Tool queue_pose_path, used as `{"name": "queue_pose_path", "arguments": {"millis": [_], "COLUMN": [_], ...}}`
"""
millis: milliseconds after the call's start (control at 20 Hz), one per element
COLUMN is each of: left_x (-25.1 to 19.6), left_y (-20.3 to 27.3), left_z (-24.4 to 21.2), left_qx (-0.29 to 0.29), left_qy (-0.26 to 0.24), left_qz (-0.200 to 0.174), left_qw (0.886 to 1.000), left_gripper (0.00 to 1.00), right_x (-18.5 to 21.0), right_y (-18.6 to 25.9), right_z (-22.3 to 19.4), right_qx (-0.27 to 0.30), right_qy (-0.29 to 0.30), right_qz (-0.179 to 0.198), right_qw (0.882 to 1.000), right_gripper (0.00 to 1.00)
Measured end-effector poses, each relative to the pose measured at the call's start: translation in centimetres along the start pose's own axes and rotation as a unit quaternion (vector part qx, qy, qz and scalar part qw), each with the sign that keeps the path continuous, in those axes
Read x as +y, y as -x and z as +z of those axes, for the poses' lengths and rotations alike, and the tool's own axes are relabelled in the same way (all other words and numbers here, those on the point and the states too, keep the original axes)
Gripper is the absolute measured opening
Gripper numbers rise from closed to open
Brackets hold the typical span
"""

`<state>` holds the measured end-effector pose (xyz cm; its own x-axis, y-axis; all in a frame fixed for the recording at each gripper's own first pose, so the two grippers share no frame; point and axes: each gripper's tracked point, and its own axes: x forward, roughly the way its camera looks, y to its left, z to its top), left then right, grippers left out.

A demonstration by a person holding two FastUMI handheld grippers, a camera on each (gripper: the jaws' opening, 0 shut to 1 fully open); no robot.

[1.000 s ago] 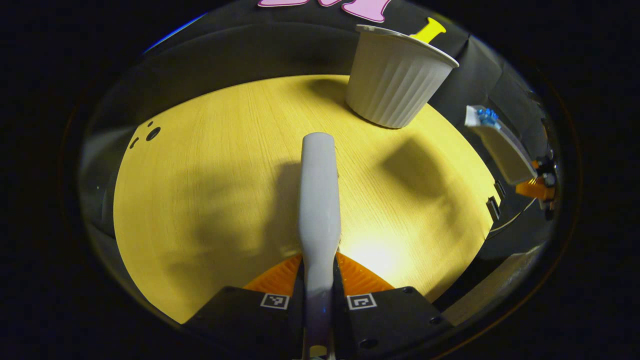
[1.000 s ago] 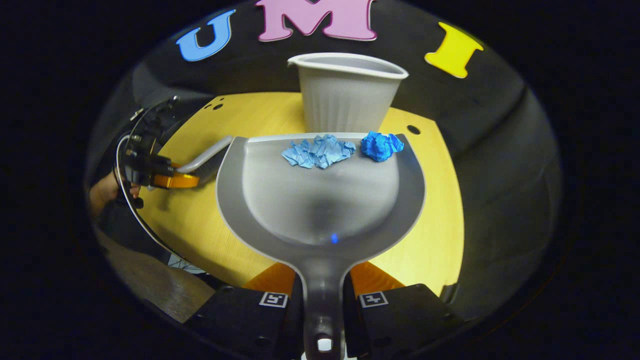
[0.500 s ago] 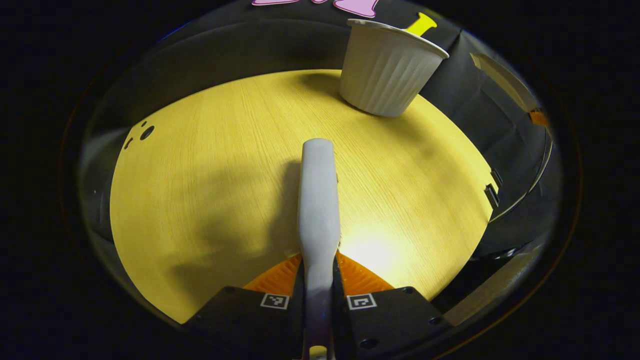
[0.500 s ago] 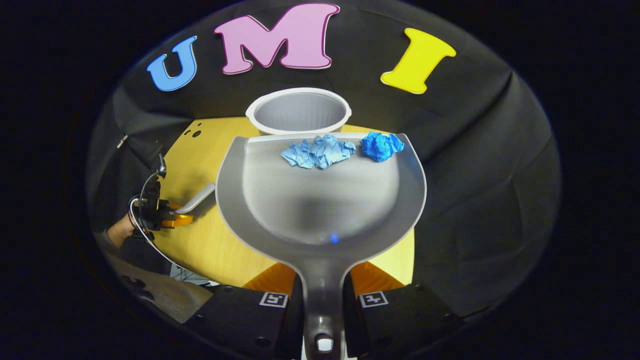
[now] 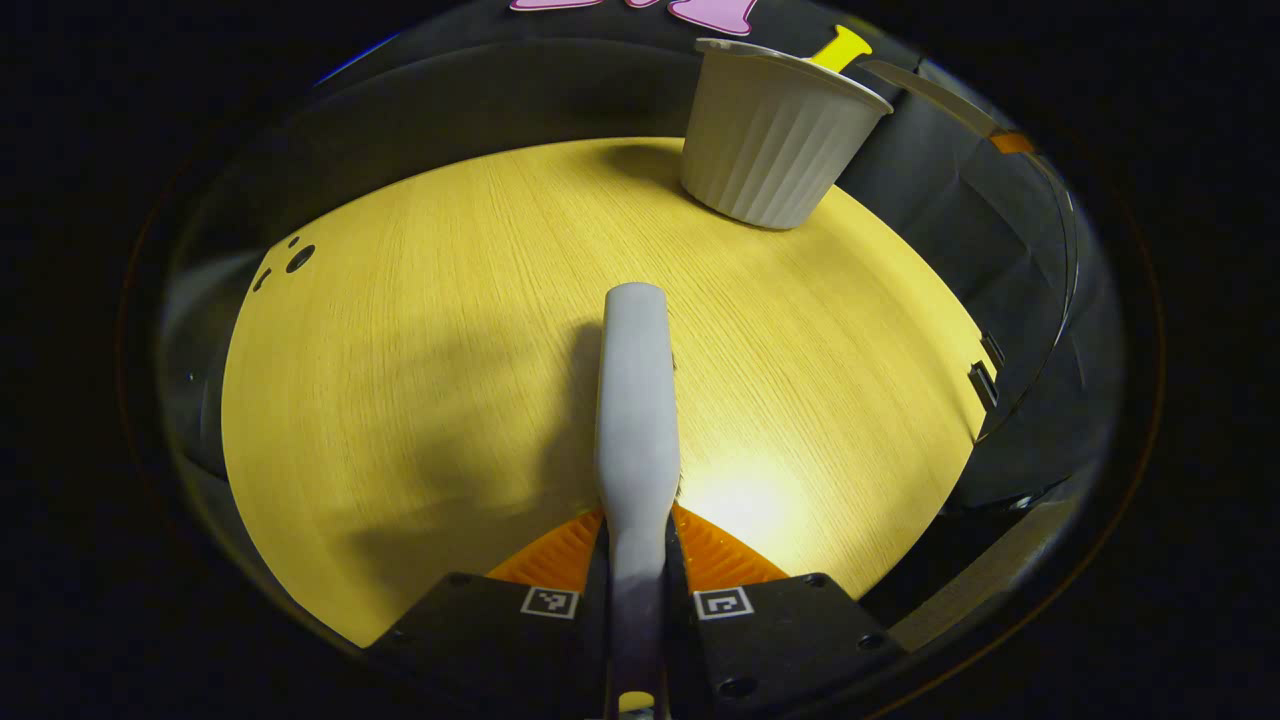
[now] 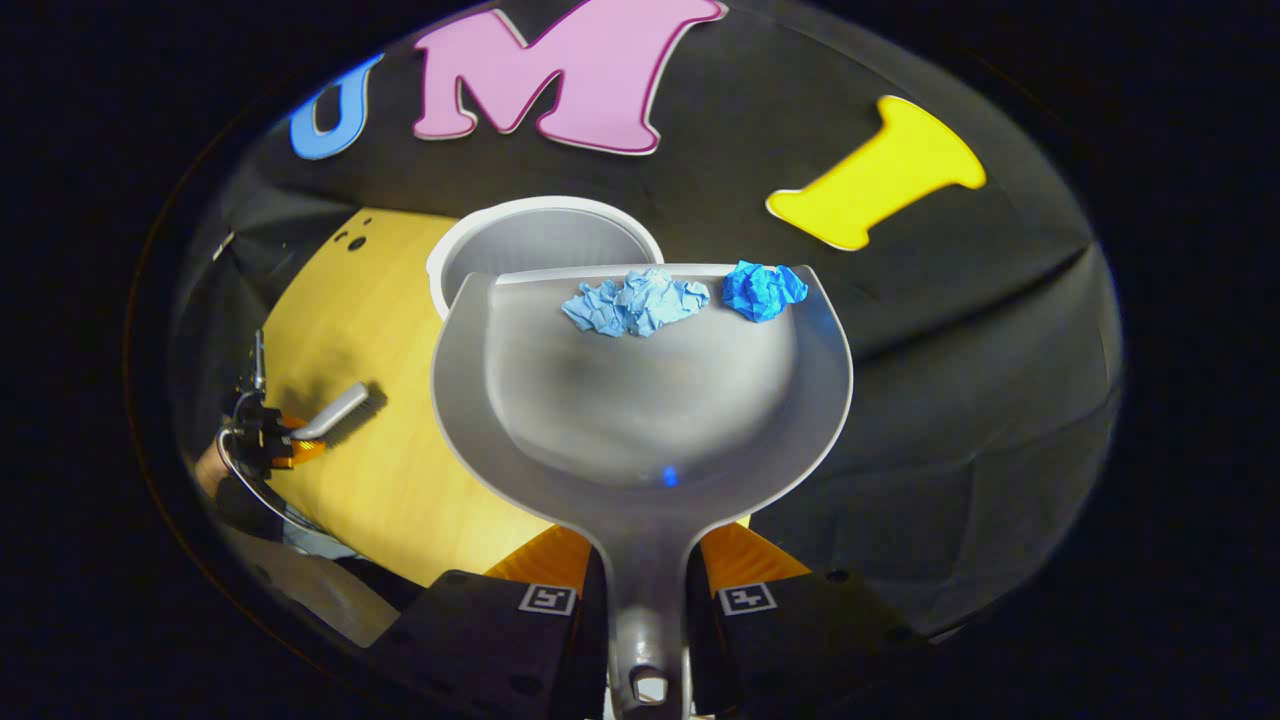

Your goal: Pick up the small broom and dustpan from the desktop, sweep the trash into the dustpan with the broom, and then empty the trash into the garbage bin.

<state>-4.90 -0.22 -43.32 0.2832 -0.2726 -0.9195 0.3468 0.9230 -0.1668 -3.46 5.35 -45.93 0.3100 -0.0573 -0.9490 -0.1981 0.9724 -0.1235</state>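
right gripper view: dustpan (image 6: 640,400) mouth toward bin (image 6: 520,240).

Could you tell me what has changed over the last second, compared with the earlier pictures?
The dustpan was lifted and carried toward the garbage bin, whose opening now shows beyond its lip. Both blue paper wads stayed at the lip. The broom stayed clamped over the table.

Pale yellow wood-grain tabletop (image 5: 450,330) with a curved edge, several small dark round holes (image 5: 299,259) near its far left side and two dark slots (image 5: 980,380) at its right edge. Black creased cloth wall (image 6: 950,330) stands behind it. A bright light patch (image 5: 745,500) and soft shadows lie on the wood.
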Motion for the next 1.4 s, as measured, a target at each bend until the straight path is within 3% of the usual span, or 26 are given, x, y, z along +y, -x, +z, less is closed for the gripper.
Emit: {"name": "queue_pose_path", "arguments": {"millis": [250,400,550,950,1100,1400], "left_x": [0.0,0.1,0.0,0.3,0.3,0.5], "left_y": [0.0,-0.1,-0.1,-0.1,-0.1,0.2], "left_z": [-0.3,-0.1,-0.1,-0.1,-0.1,0.0], "left_qx": [-0.002,-0.005,-0.004,-0.003,-0.003,-0.01], "left_qy": [0.014,0.015,0.012,0.019,0.019,0.025], "left_qz": [-0.002,-0.003,-0.002,-0.001,0.002,0.01], "left_qw": [1.0,1.0,1.0,1.0,1.0,1.0], "left_gripper": [0.28,0.28,0.28,0.31,0.28,0.31], "right_x": [-0.7,-1.6,-1.7,-2.4,-2.4,-2.0], "right_y": [-2.6,-3.2,-3.2,-2.8,-2.8,-3.0], "right_z": [3.6,4.6,5.8,8.3,9.4,10.4], "right_qx": [0.032,0.056,0.068,0.093,0.1,0.08], "right_qy": [0.061,0.126,0.156,0.247,0.28,0.275], "right_qz": [-0.032,-0.06,-0.066,-0.099,-0.11,-0.109], "right_qw": [0.997,0.989,0.983,0.96,0.948,0.952], "right_gripper": [0.37,0.37,0.37,0.36,0.36,0.37]}}
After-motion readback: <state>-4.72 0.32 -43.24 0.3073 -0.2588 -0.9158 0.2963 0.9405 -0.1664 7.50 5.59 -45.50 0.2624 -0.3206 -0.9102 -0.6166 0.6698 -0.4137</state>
